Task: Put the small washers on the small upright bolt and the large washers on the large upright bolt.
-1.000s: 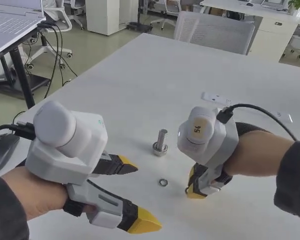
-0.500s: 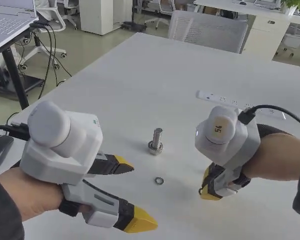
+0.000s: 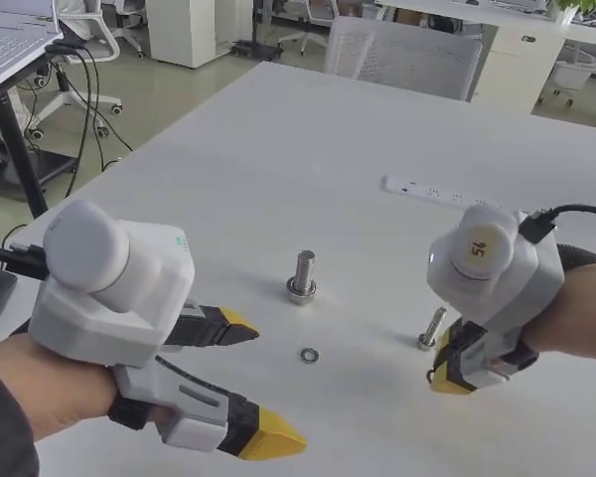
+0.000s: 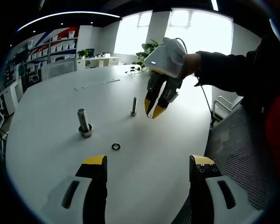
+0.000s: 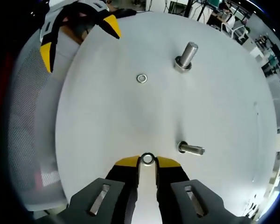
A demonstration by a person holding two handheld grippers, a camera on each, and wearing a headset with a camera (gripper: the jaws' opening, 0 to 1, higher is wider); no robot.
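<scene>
While what looks like a small washer (image 5: 148, 158) sits pinched in the right gripper's (image 3: 447, 381) jaws beside the small bolt (image 3: 432, 328), threading it calls for centring over the bolt's tip. Another washer (image 3: 309, 355) lies near the large bolt (image 3: 303, 276); the left gripper's (image 3: 263, 383) jaws stand wide.

Left hand-held gripper (image 3: 268, 383) spread, right (image 3: 445, 381) clamped

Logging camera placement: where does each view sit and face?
Head view: on the headset, facing down at the white table; both forearms, left gripper, right gripper show.
Left gripper view: along its own open yellow-tipped jaws, towards the right gripper.
Right gripper view: along its jaws, shut on a small silver washer, towards the left gripper.
Shared by all: large steel upright bolt, small steel upright bolt, loose silver washer.
</scene>
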